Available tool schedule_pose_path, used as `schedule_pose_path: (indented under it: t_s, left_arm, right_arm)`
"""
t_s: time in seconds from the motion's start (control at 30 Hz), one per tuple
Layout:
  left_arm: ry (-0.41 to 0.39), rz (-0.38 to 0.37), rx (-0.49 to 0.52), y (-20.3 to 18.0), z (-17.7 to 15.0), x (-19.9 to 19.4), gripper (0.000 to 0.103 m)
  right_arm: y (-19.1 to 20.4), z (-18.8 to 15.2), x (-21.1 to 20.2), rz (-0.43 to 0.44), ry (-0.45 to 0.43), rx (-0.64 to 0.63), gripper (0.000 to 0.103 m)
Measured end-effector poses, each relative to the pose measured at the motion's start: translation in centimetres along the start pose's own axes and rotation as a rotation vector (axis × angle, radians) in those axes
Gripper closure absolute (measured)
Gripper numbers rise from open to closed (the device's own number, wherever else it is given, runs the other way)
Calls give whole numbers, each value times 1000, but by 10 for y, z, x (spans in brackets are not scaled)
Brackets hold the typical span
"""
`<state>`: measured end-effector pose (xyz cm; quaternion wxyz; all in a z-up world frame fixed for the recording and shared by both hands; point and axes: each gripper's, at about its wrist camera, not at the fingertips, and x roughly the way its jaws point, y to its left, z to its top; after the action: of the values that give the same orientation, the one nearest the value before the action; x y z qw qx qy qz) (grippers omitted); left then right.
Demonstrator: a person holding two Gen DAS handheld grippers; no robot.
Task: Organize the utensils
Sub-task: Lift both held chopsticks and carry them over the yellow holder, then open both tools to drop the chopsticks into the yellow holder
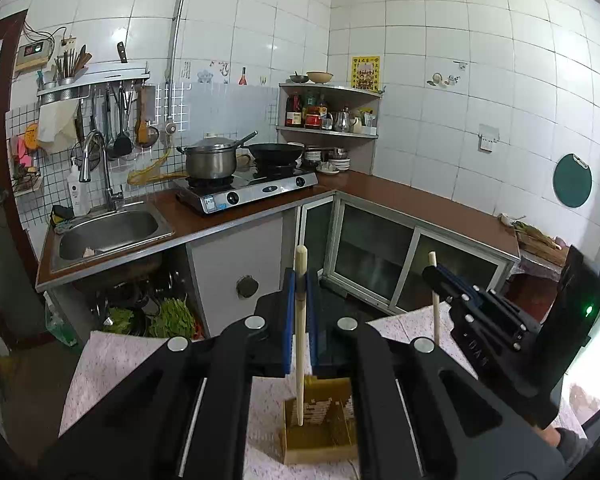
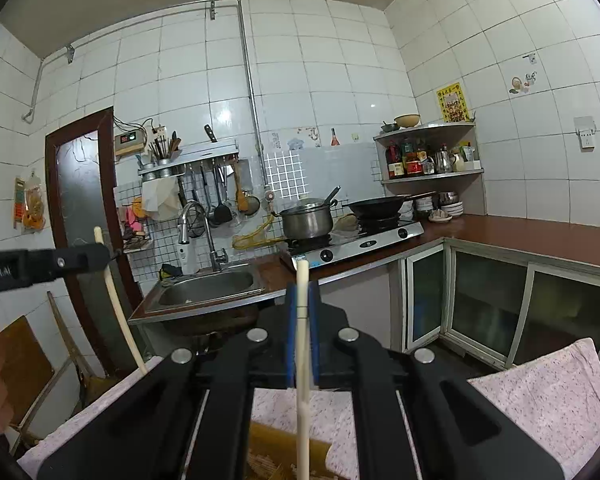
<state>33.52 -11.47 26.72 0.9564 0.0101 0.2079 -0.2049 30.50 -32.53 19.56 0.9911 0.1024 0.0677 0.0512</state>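
My left gripper (image 1: 300, 280) is shut on a pale wooden chopstick (image 1: 299, 344), held upright with its lower tip inside a yellow-brown holder box (image 1: 320, 428) on the table. My right gripper (image 2: 302, 296) is shut on a second pale chopstick (image 2: 303, 380), also upright, its lower end over the same box (image 2: 268, 452). The right gripper (image 1: 440, 276) and its chopstick (image 1: 435, 312) show at the right of the left wrist view. The left gripper (image 2: 96, 258) and its chopstick (image 2: 120, 312) show at the left of the right wrist view.
The box stands on a table with a pink speckled cloth (image 1: 112, 364). Beyond are a sink (image 1: 108, 234), a gas stove (image 1: 244, 190) with a pot and a wok, a brown L-shaped counter (image 1: 420, 200), cabinet doors and a corner shelf (image 1: 328, 108).
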Motion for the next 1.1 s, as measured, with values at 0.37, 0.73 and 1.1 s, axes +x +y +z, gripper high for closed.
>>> schedule_pose_path:
  t_s: [0.37,0.73,1.1]
  left_arm:
    - [128,-17,40,-5,-46,55,99]
    - [226,-9,6,12,-103,79,99]
    - [184,-12,-14,17,-102,42,73]
  right_arm:
    - [10,-31,30,-31,-1,-39,97]
    - [12,-52,19,-54,20,-51,96]
    - [3,-36,-27,-57,-21,-12,56]
